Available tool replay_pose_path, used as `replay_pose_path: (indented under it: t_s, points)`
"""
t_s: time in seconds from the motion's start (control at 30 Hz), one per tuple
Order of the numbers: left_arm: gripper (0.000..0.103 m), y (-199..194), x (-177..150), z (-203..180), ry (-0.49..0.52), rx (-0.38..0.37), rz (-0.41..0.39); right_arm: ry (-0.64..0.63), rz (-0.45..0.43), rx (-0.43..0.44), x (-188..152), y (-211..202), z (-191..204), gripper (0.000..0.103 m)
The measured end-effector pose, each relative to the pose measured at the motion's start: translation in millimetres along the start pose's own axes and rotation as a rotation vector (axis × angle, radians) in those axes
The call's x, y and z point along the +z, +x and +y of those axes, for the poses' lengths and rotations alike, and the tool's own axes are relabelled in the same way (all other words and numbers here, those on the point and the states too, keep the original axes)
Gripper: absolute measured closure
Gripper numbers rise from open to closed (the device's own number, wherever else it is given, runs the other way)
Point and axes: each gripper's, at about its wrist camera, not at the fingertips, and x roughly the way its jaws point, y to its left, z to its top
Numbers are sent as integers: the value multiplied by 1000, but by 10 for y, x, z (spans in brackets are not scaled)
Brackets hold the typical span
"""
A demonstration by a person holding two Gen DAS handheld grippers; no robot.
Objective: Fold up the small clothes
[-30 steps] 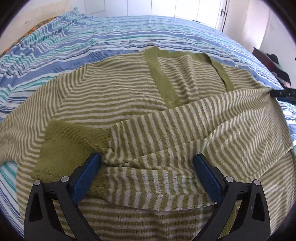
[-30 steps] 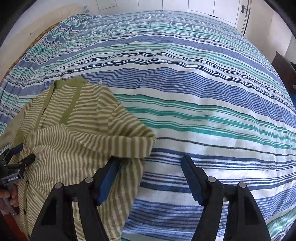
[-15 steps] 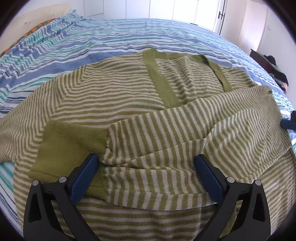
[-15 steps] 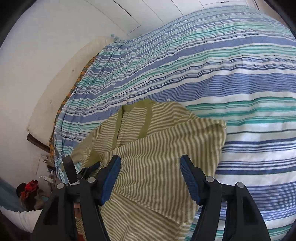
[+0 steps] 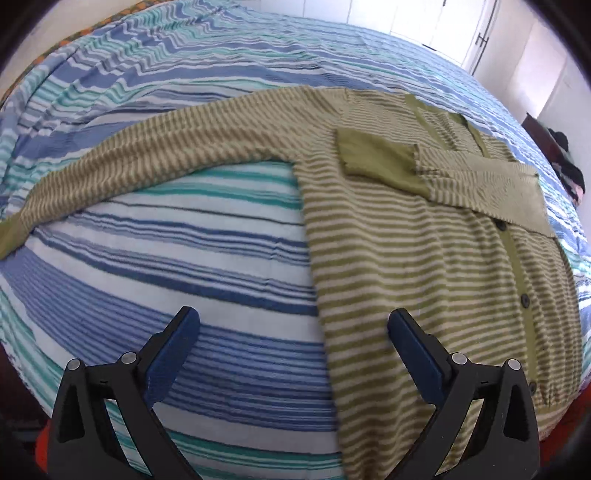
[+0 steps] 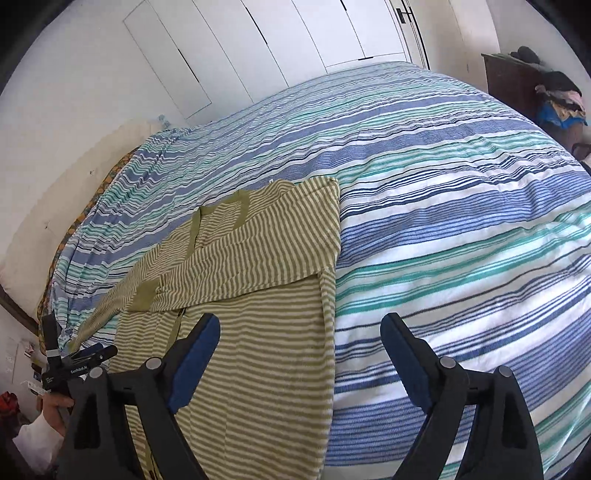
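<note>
Both views are bright with soft daylight; in the left wrist view the white doors at top right are blown out to glare; shadows on the bedspread are faint; motion blur smears the stripes of the cardigan and bedspread there, while the right wrist view is sharper; fisheye bending curves the bed into a dome, with dark vignetting in every corner

A bed in a blue, teal and white striped cover carries one thing: a green-and-cream striped cardigan lying flat, one sleeve folded across its chest, the other sleeve stretched out over the cover.
</note>
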Motion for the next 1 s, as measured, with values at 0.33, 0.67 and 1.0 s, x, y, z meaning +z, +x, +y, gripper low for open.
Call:
replay_pose_path:
  t_s: [0.33,0.67,1.0]
  points:
    - [1,63,-462,147,32,39,-163,-106,-47,-167,-737,-240,355,15]
    - [0,29,-467,199,28,46,-169,-177,12,-209,-983,-101,407,15]
    - [0,-41,-379,238,12,31,-94,-192,3,-199,-994,-141,402,15]
